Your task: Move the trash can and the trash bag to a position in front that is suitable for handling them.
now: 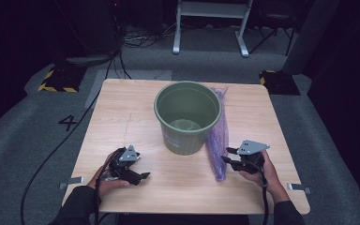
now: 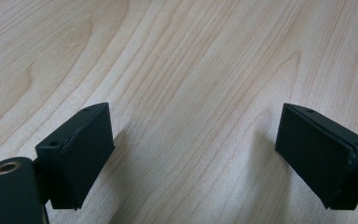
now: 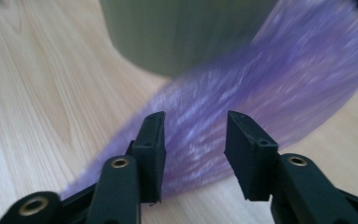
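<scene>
Because the purple bag [image 3: 242, 93] lies flat and thin on the worktop [image 1: 122, 117], I keep the right tool [image 3: 195, 140] low and aimed along its length, jaws partly apart with the film lying just beyond and below them. No pad presses on the plastic in the right gripper view, so I judge nothing is clamped yet. The picture there is smeared, so I cannot tell whether a fingertip brushes the film.

From that tool outward: the bag's near end sits directly ahead, and the strip runs away from the tool alongside the green bucket [image 1: 187, 117], touching or just beside its wall. The bucket stands upright, mouth open, between the two tools, presumably so the bag can be opened and fitted into it as a liner.

On the far side of the bucket, my left tool [image 1: 138, 176] rests near the worktop's front edge, well apart from the bag. Its jaws stand wide with bare wood between them. I judge it is parked there, ready to take the bag's mouth.
</scene>
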A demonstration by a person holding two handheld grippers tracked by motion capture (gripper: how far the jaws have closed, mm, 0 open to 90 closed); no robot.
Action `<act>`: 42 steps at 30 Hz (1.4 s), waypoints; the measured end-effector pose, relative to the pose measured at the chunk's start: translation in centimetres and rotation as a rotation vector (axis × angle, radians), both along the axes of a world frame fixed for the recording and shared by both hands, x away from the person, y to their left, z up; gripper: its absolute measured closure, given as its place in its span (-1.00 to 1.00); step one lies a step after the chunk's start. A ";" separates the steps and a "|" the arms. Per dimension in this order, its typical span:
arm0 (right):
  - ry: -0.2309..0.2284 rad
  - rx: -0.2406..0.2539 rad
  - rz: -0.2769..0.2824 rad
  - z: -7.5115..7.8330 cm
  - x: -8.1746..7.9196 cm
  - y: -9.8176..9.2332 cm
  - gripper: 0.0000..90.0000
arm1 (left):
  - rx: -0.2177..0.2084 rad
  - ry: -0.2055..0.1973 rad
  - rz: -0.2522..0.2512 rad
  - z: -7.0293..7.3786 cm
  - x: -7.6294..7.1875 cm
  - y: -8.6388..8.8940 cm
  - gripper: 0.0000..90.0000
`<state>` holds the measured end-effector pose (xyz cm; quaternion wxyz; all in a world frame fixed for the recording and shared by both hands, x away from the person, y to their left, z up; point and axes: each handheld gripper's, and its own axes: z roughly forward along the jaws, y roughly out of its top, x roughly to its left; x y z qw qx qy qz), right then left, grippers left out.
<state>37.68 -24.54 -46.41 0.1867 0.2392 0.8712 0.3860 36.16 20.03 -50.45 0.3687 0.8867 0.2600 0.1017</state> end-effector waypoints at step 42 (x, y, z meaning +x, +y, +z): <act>-0.015 0.108 0.033 0.1 -2.9 2.8 -0.51 | 0.001 0.000 0.004 0.0 -0.1 -0.1 -0.75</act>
